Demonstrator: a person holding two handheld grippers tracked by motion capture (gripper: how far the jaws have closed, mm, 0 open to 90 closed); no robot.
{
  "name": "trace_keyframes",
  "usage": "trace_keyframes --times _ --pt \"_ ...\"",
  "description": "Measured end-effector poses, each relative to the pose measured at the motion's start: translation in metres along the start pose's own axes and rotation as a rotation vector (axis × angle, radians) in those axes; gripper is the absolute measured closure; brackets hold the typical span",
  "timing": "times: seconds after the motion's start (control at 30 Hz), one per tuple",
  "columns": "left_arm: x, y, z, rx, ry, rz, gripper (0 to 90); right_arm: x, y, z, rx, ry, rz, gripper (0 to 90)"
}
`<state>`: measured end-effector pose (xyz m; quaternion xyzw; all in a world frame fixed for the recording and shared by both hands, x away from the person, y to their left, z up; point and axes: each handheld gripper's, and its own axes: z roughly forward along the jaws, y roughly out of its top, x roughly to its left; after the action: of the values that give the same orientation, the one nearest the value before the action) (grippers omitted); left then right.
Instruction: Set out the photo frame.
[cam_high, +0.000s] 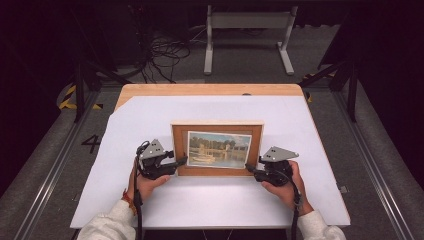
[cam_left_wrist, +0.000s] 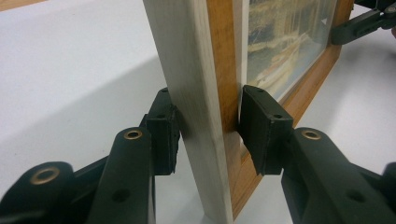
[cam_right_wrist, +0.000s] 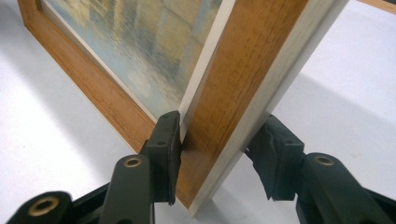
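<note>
On the white-covered surface (cam_high: 150, 120) we keep one wooden-framed landscape picture (cam_high: 218, 148) standing upright near its middle. Our two claws flank it: the left claw (cam_left_wrist: 208, 133) pinches its left edge, the right claw (cam_right_wrist: 219, 149) its right edge.

A big white sheet (cam_high: 215, 200) covers most of a wooden table (cam_high: 210, 90). A strip of bare wood shows along the far edge (the sheet has one corner cut off at the far left). Behind the table, a pale metal stand (cam_high: 247, 35) sits on the grey floor (cam_high: 380, 165). Black cables (cam_high: 162, 57) lie in a messy pile beside it. Yellow and black tape (cam_high: 67, 100) marks the floor on the left.
</note>
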<state>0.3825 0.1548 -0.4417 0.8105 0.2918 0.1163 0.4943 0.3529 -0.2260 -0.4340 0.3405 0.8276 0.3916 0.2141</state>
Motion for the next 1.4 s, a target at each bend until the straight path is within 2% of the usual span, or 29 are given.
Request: trace_keyframes --times 0.4,0.43,0.5,1.4 --pt "0.0023 0.0037 0.0067 0.0 0.0 0.008 58.1 -0.0014 -0.0029 -0.0028 0.006 -0.013 -0.004 54.4" --pt "0.0011 0.0044 0.0076 0.017 0.015 0.035 57.7 -0.0015 -0.0031 -0.0029 0.005 -0.012 -0.005 54.4" --pt "-0.0016 0.0049 0.0093 0.03 0.027 0.048 55.7 -0.0015 -0.0039 -0.0027 -0.001 -0.013 -0.009 54.2" --pt "-0.0039 0.005 0.008 0.043 0.047 0.059 56.1 -0.004 -0.0036 -0.001 -0.017 -0.009 -0.003 54.8"
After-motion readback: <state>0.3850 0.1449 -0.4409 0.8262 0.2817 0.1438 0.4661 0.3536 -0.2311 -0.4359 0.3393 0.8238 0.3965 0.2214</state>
